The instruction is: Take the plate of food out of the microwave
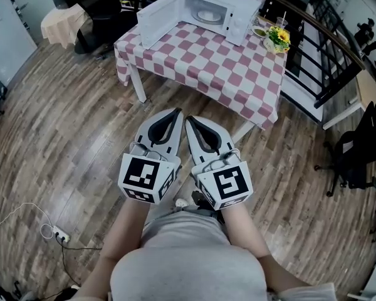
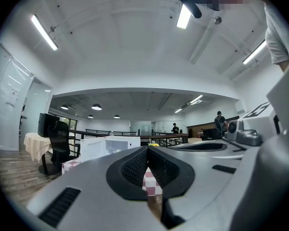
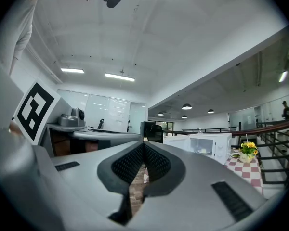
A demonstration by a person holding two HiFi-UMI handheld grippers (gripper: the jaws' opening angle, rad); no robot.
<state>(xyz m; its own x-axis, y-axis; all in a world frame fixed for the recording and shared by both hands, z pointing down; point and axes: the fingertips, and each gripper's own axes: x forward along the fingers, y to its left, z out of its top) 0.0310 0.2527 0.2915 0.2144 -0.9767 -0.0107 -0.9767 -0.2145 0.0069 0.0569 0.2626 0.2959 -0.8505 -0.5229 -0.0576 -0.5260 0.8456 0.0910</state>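
A white microwave (image 1: 220,8) stands at the far side of a table (image 1: 207,64) with a red-and-white checked cloth, its door (image 1: 160,19) swung open to the left. A white plate (image 1: 208,15) lies inside; what is on it is too small to make out. My left gripper (image 1: 177,112) and right gripper (image 1: 188,119) are held side by side close to my body, over the wooden floor and well short of the table. Both are shut with nothing between the jaws. The left gripper view shows the microwave (image 2: 106,146) far beyond the closed left gripper (image 2: 147,148). In the right gripper view the microwave (image 3: 207,145) stands far off, past the shut right gripper (image 3: 143,143).
A pot of yellow flowers (image 1: 278,38) and a small dish (image 1: 259,32) sit to the right of the microwave. A black railing (image 1: 329,55) runs behind the table. A black chair (image 1: 100,17) and a cream-covered table (image 1: 62,22) stand at the far left. A power strip (image 1: 59,234) lies on the floor.
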